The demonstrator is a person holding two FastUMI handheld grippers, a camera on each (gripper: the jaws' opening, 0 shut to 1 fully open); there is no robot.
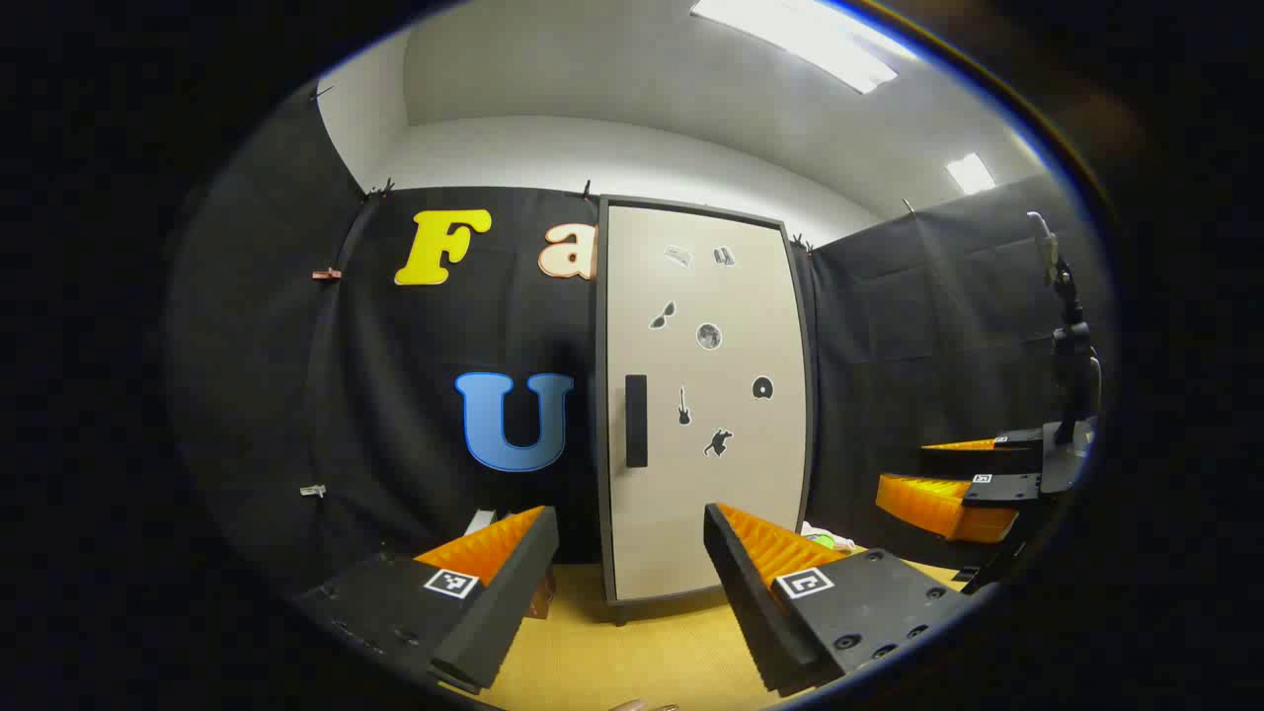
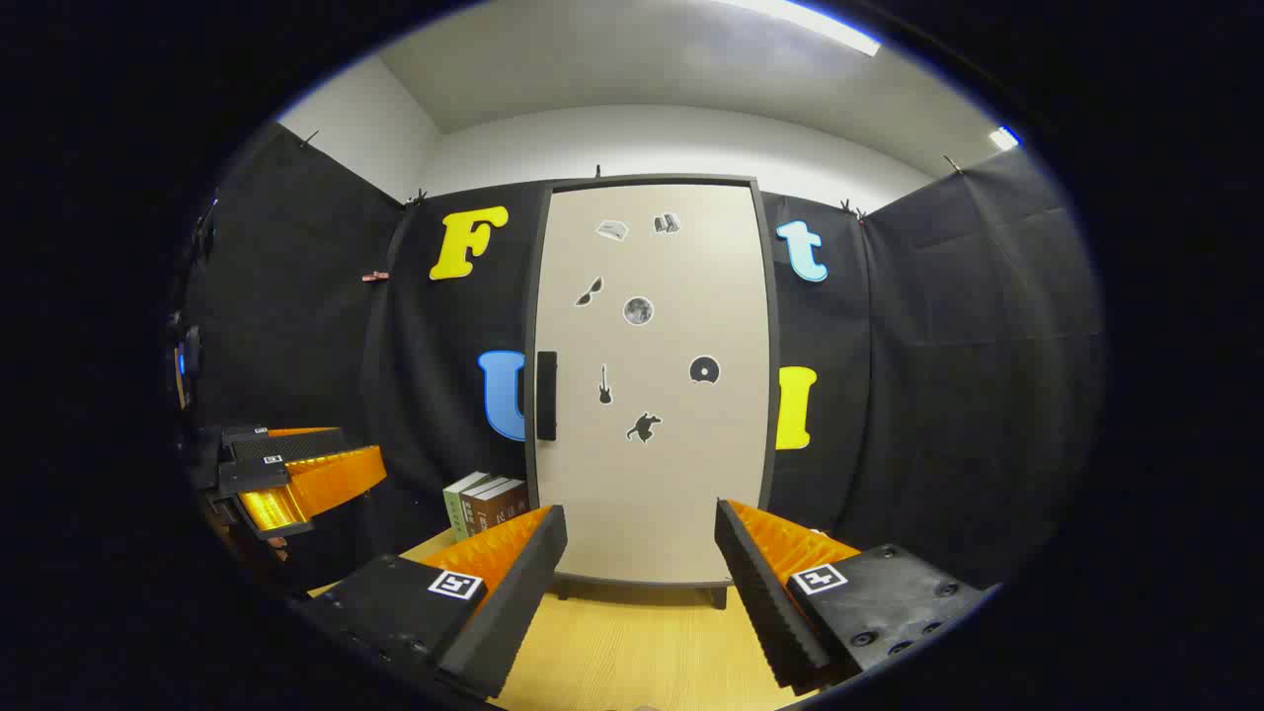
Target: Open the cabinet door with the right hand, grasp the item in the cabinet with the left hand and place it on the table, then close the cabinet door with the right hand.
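fingers of both grippers spread, facing shut cabinet door [image 2: 652, 385].

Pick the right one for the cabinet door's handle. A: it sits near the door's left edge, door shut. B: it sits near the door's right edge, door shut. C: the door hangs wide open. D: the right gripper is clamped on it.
A: the dark handle stands by the left edge of the shut cabinet door, and the right gripper is open, short of it.
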